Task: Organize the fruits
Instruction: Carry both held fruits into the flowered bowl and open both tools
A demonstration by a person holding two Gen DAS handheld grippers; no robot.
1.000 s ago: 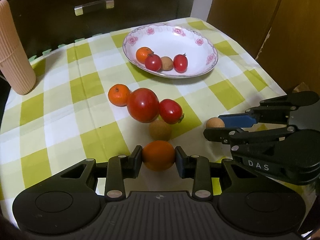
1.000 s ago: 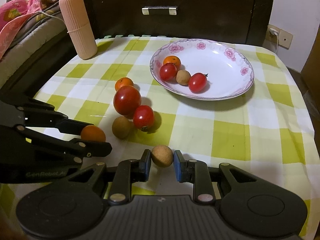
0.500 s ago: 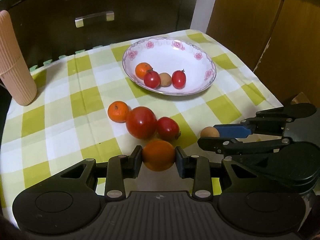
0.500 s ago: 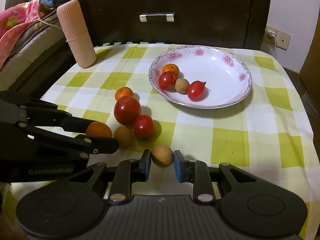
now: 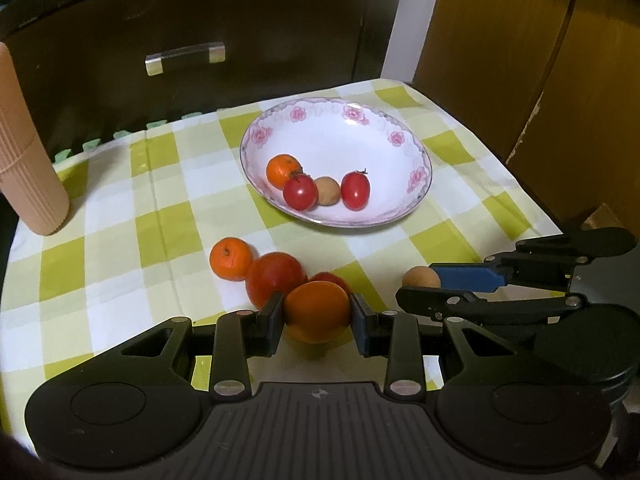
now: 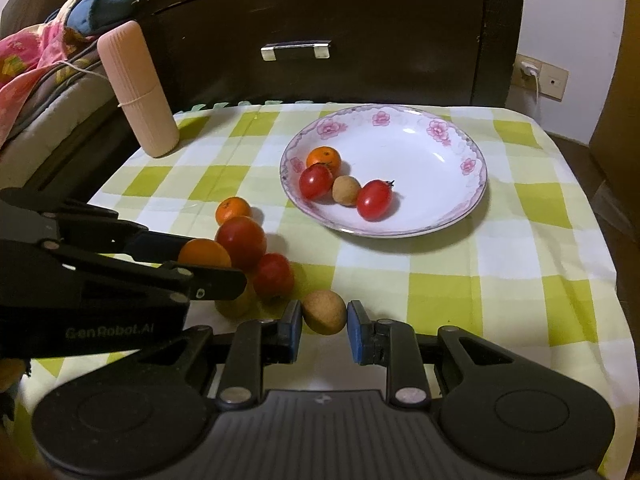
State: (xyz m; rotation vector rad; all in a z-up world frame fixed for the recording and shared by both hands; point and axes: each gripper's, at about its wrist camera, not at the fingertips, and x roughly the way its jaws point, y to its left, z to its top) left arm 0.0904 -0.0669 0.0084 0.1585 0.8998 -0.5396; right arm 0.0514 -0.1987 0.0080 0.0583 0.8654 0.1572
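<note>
With both grippers hanging over the near edge of the desk (image 6: pixel 460 292), each has a fruit clamped: left gripper (image 5: pixel 317 317) jaws closed on an orange tangerine (image 5: pixel 317 311), right gripper (image 6: pixel 323 322) jaws closed on a small tan round fruit (image 6: pixel 323 312), probably a longan. Both fruits look lifted clear of the checked yellow-and-white cloth (image 5: pixel 120 264), though contact underneath can't be confirmed. Right gripper sits to the right in the left wrist view, its fruit showing at the tip. Loose fruit on the cloth, just ahead of the left jaws: small tangerine (image 5: pixel 231 259), touching a big red tomato (image 5: pixel 275 279), then a smaller red tomato (image 6: pixel 273 275) partly hidden behind the held tangerine in the left wrist view. Right wrist view also shows a second tan fruit (image 6: pixel 236 303) half hidden under the left gripper finger. White flower-rimmed plate (image 5: pixel 340 120) further back, toward the far right of the desk, apart from the loose cluster. In the plate, grouped at its near-left side: one tangerine (image 5: pixel 283 170), a round cherry tomato (image 5: pixel 300 192) touching it, a tan fruit (image 5: pixel 328 196), an oval cherry tomato (image 5: pixel 355 191). Ribbed pink cylinder (image 5: pixel 28 160) upright at the far-left corner of the desk. Dark wooden drawer front with a metal handle (image 6: pixel 296 49) behind.
</note>
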